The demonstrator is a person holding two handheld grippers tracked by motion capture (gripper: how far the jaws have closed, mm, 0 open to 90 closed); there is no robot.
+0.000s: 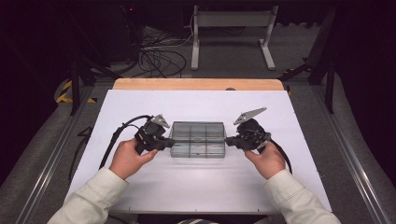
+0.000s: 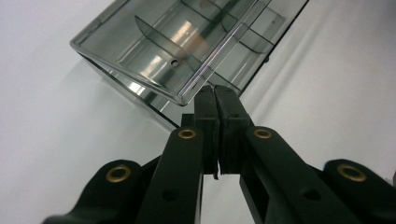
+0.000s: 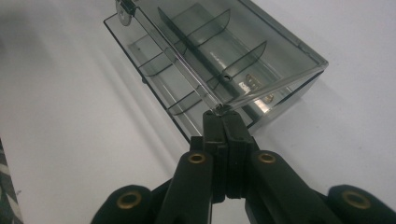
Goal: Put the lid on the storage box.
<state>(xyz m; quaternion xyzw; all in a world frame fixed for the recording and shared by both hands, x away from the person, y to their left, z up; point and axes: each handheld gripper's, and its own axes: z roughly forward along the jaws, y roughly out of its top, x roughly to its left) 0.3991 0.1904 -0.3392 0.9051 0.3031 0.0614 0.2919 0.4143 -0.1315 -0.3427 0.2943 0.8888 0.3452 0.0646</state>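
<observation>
Sitting mid-table (image 1: 140, 196), clear divided box (image 1: 197, 139); left gripper (image 1: 167, 143) and right gripper (image 1: 229, 141), jaws pressed together, each nosing a corner of its lid (image 2: 154, 42)

- The left claw (image 1: 169, 141) points to the right, its 2 jaws pressed tight together.
- The right claw (image 1: 229, 140) points to the left, jaws pressed together too.
- Both forearms come in low, in pale sleeves.

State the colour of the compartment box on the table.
The compartment box is clear, smoke-grey plastic; best in the right gripper view.
</observation>
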